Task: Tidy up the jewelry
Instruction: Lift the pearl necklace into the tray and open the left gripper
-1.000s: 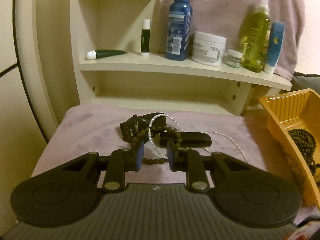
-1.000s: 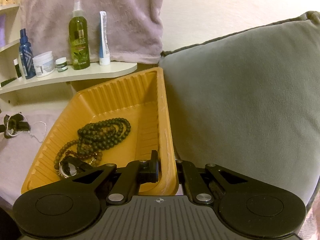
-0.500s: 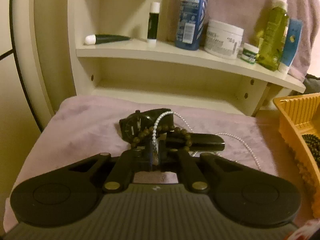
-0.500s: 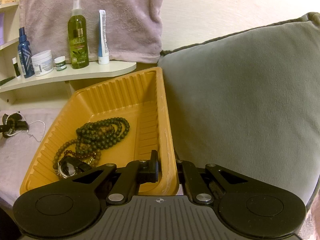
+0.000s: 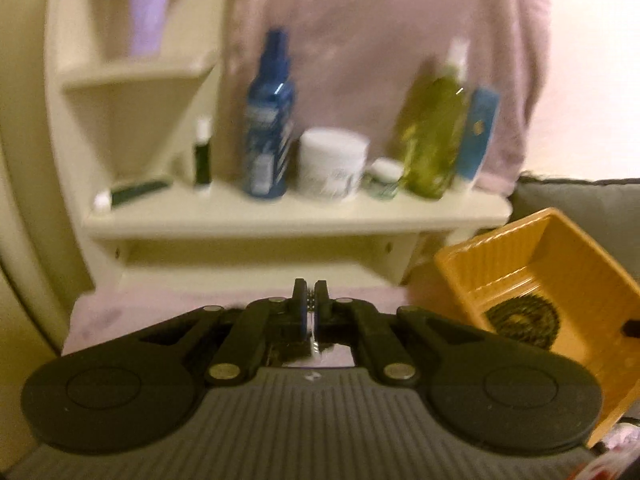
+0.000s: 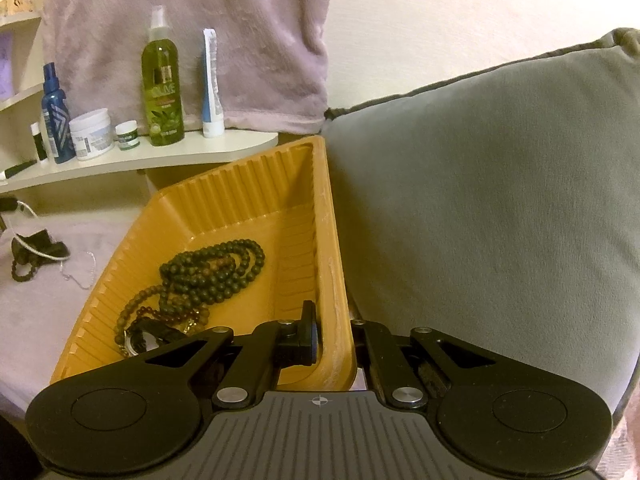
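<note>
My left gripper is shut on a white pearl necklace, lifted above the pink cloth; the strand hangs below the closed fingers. The view is blurred. My right gripper is shut on the right wall of the yellow tray, which holds dark bead necklaces and a watch. The tray also shows at the right of the left wrist view. A black watch and a brown bead bracelet lie on the cloth, with the pearl strand rising from them.
A cream shelf behind the cloth holds a blue bottle, a white jar, a green spray bottle and tubes. A pink towel hangs on the wall. A grey cushion presses against the tray's right side.
My left gripper closed on the pearl necklace and rose from the cloth, swinging right toward the tray. My right gripper kept its hold on the tray wall.
</note>
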Demonstrator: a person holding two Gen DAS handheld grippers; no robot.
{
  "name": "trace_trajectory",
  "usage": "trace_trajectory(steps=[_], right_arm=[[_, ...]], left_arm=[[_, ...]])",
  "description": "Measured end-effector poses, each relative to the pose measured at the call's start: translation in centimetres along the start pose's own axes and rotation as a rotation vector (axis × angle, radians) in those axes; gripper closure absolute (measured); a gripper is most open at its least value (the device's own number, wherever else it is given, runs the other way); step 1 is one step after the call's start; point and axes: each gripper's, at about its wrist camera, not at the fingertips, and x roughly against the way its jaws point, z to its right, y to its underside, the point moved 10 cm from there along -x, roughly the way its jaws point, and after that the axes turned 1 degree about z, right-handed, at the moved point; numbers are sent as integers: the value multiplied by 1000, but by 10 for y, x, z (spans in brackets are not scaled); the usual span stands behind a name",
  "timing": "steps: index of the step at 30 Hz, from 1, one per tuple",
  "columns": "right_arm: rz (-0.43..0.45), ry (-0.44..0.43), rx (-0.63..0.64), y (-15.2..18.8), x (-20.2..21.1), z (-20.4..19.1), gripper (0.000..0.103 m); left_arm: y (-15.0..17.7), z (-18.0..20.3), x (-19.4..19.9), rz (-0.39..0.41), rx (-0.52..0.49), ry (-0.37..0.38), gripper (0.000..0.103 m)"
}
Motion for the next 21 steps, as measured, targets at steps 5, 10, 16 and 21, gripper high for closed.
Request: trace_trajectory(steps=[5, 10, 16, 21], right_arm=[[7, -5, -4, 0, 3, 0, 99], [9, -8, -8, -1, 3, 0, 99], [10, -10, -11, -2, 3, 0, 99], [11, -10, -12, -3, 3, -1, 99]], left_arm=[[-29, 17, 11, 35, -36, 42, 101], [-53, 33, 23, 62, -53, 84, 101], [-82, 62, 39, 100, -102, 133, 101], [-111, 94, 55, 152, -141, 198, 101]])
